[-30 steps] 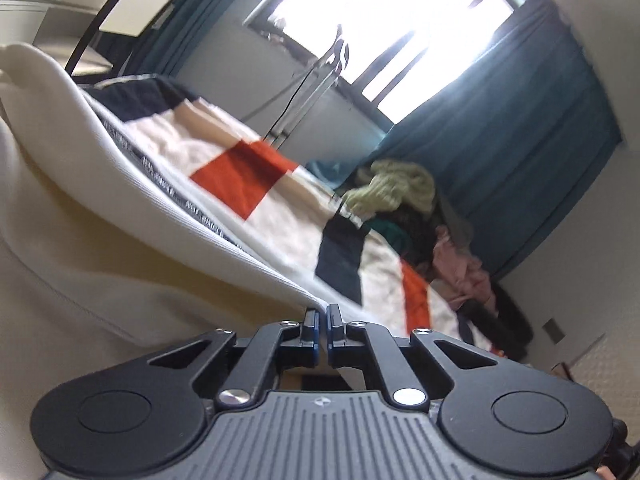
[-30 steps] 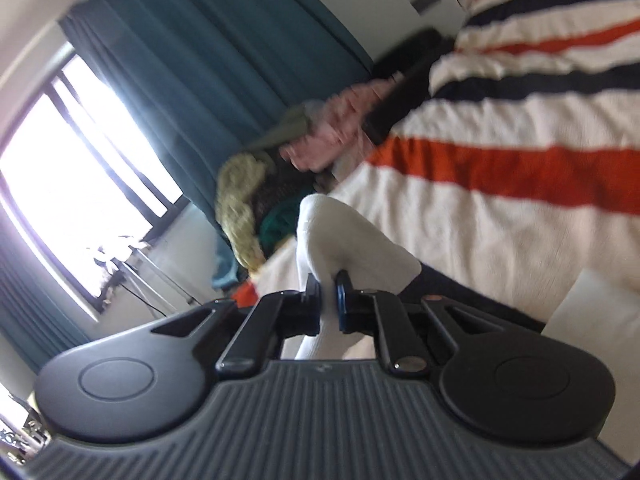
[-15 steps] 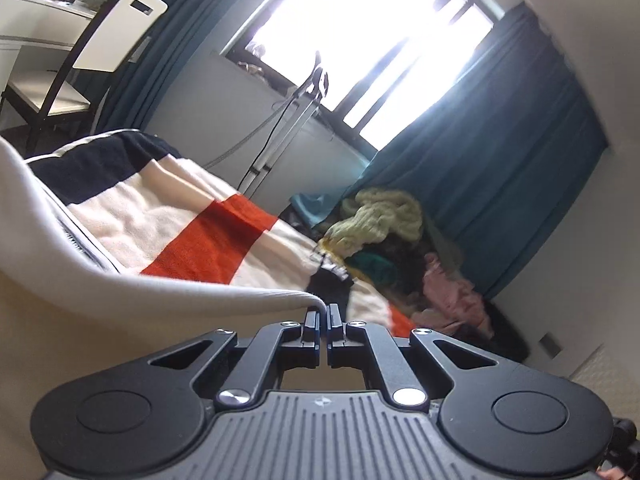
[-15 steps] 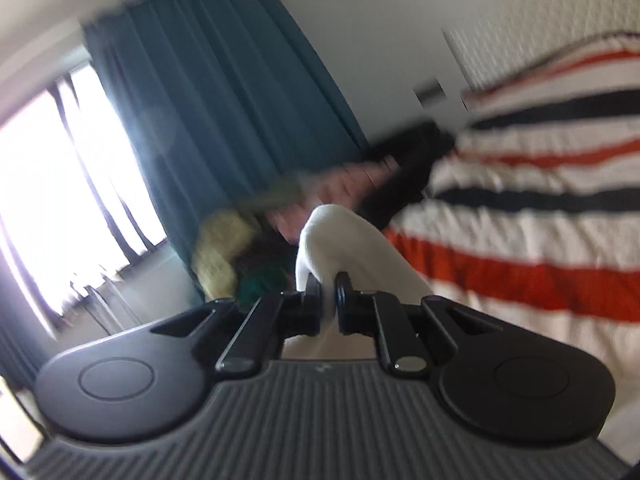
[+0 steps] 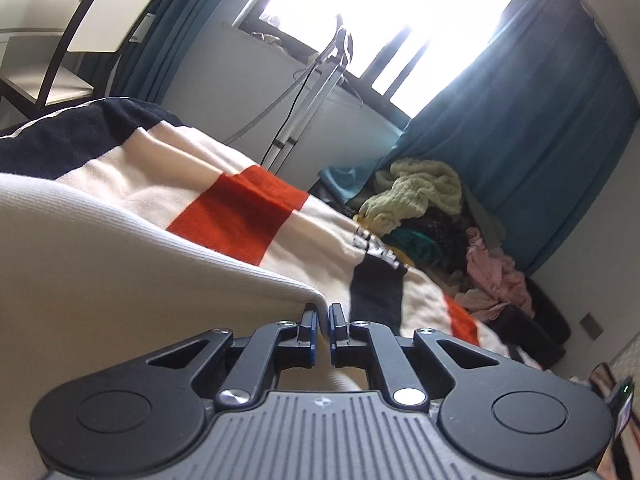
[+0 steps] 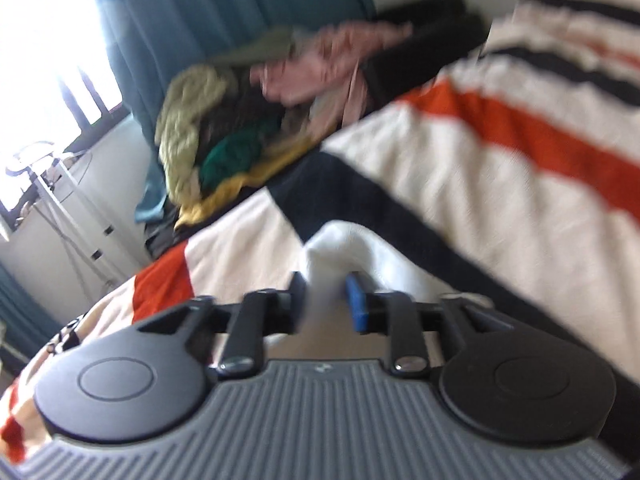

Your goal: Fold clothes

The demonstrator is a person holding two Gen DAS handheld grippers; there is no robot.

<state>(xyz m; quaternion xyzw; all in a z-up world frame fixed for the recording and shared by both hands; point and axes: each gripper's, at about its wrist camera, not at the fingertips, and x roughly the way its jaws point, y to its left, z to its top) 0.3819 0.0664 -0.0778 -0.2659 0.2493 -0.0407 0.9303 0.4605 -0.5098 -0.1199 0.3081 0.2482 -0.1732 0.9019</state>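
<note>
Left wrist view: left gripper (image 5: 324, 320) low over the bed, jaws nearly together, pinching the corner of a cream garment (image 5: 120, 272) that fills the near left of the frame. Beyond it, striped blanket (image 5: 236, 212) in cream, orange and navy; farther off, a heap of clothes (image 5: 432, 216) against teal curtains (image 5: 540, 120), a chair (image 5: 92, 28) and a bright window (image 5: 380, 12). Some dark lettering on a strip across the blanket, too small to read.

Right wrist view, blurred: right gripper (image 6: 326, 300) tilted, jaws parted somewhat, a white fold of the same garment (image 6: 340, 252) bunched between the pads; cannot tell whether gripped or loose. Behind, same blanket (image 6: 500, 168), then clothes heap (image 6: 240, 128), curtains (image 6: 200, 12).
</note>
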